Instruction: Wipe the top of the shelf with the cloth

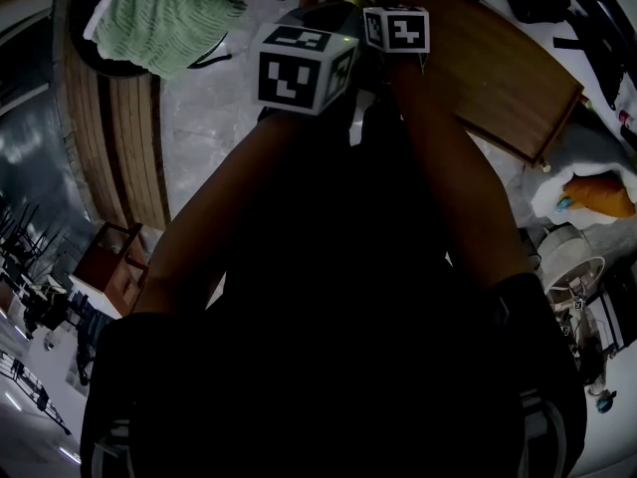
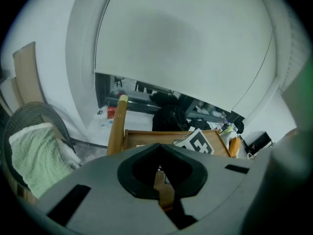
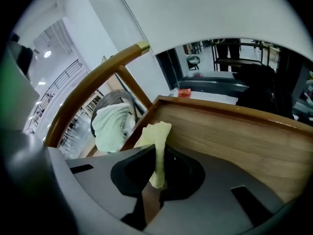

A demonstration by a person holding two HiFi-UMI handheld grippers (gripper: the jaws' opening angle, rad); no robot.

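Observation:
The wooden shelf top (image 1: 503, 73) lies ahead of both arms, with a raised rim (image 3: 230, 107) round its edge. My right gripper (image 3: 156, 180) is shut on a pale yellow cloth (image 3: 157, 146). The cloth stands up from the jaws over the shelf's near left corner, and in the head view it shows just beyond the right marker cube (image 1: 396, 30). My left gripper (image 2: 162, 180) is shut with nothing between its jaws. It hangs close beside the right one, short of the shelf (image 2: 146, 137). Its marker cube (image 1: 301, 68) hides the jaws in the head view.
A dark basket holding a green towel (image 1: 164, 13) stands left of the shelf. A curved wooden rail (image 3: 93, 77) arches over the shelf's left end. An orange object (image 1: 600, 195) and clutter lie to the right, and a small wooden crate (image 1: 114, 267) sits on the floor at left.

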